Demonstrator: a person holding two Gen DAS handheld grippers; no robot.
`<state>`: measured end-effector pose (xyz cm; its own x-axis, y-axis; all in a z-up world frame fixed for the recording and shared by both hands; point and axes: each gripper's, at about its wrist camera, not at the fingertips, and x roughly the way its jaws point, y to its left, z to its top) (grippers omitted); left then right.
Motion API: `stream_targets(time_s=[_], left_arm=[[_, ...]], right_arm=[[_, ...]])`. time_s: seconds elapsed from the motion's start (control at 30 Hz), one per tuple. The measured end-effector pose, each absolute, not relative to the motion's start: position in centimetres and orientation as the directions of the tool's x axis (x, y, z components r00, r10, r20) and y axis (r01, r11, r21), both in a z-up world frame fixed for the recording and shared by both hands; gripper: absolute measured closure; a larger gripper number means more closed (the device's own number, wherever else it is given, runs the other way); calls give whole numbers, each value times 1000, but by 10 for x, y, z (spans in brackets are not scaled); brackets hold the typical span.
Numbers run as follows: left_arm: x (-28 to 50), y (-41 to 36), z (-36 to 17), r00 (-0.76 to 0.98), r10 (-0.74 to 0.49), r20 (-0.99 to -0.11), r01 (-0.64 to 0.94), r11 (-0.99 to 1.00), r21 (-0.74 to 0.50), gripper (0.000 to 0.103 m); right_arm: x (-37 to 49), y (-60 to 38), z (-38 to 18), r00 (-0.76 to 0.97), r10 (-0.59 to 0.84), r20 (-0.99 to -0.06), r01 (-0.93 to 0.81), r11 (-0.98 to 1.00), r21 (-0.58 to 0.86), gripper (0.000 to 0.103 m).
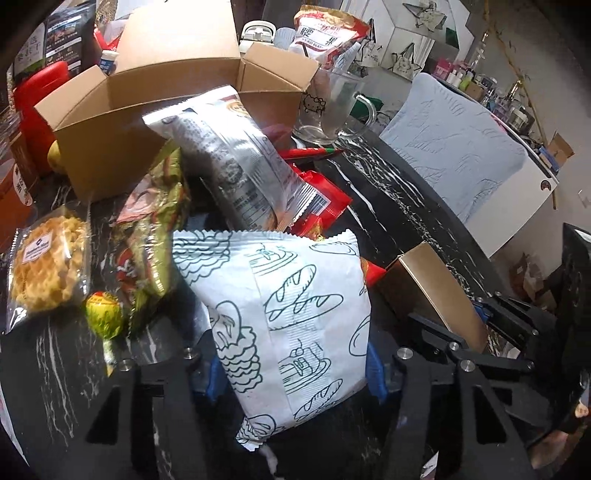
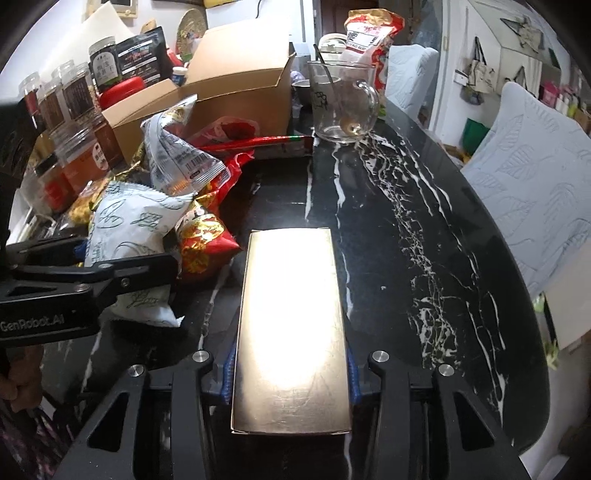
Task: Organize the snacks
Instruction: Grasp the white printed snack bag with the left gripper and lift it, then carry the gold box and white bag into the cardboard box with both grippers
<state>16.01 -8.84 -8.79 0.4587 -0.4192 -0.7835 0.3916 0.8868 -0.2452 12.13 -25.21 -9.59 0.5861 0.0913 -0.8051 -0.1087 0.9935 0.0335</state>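
Observation:
My left gripper (image 1: 295, 373) is shut on a white snack packet printed with bread drawings (image 1: 291, 317); the packet also shows in the right wrist view (image 2: 136, 236). My right gripper (image 2: 290, 373) is shut on a shiny gold box (image 2: 291, 325), held just above the black marble table (image 2: 406, 221). The gold box and right gripper show at the right in the left wrist view (image 1: 436, 291). An open cardboard box (image 1: 166, 110) stands behind the snack pile. A grey-and-white packet (image 1: 236, 158), red packets (image 1: 321, 203), a green packet (image 1: 155, 229), a waffle pack (image 1: 48, 258) and a lollipop (image 1: 103, 314) lie around it.
A glass mug (image 2: 343, 107) with a spoon stands behind the pile, with a red-white bag (image 2: 369, 33) beyond. Several jars (image 2: 74, 122) line the left side. A red container (image 1: 40, 107) sits left of the cardboard box. Blue-cushioned chairs (image 2: 535, 177) stand along the table's right edge.

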Motion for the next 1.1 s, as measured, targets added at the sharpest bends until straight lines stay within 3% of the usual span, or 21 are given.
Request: stream_targets(time_s=[0.6,1.1], left_arm=[[150,-43,-36,575,-463,-674,375,882,-286,45],[174,-14,19,740,-390,-548,321,921,-221,45]], right_arm=[[116,-224,-41,643,239,-728,-195,970,146,60],[154,-196,1,696,329,-638,-311,939,146,60]])
